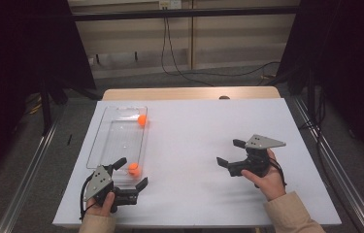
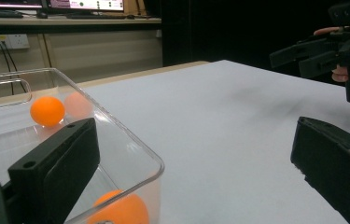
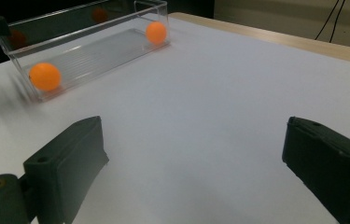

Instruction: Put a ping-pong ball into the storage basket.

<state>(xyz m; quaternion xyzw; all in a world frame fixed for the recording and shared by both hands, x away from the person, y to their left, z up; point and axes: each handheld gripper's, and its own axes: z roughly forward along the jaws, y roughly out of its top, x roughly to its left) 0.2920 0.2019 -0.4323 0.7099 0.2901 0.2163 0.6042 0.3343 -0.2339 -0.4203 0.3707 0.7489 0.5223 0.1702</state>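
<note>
A clear plastic tray [image 1: 116, 141] lies along the table's left side with two orange balls in it. One ball [image 1: 142, 120] rests at the far right corner, the other [image 1: 134, 169] at the near right corner. My left gripper [image 1: 134, 173] is open at the tray's near end, straddling the right wall [image 2: 116, 135]: one jaw over the tray, one over the table. The near ball [image 2: 119, 209] sits low between the jaws, untouched. My right gripper [image 1: 228, 152] is open and holds nothing over the bare right half of the table, pointing left toward the tray [image 3: 93, 51].
The white table top [image 1: 194, 145] has a wooden strip along its far edge. Dark curtains and metal frame rails stand on both sides, and cables hang on the floor behind. The right gripper [image 2: 287, 59] shows far off in the left gripper view.
</note>
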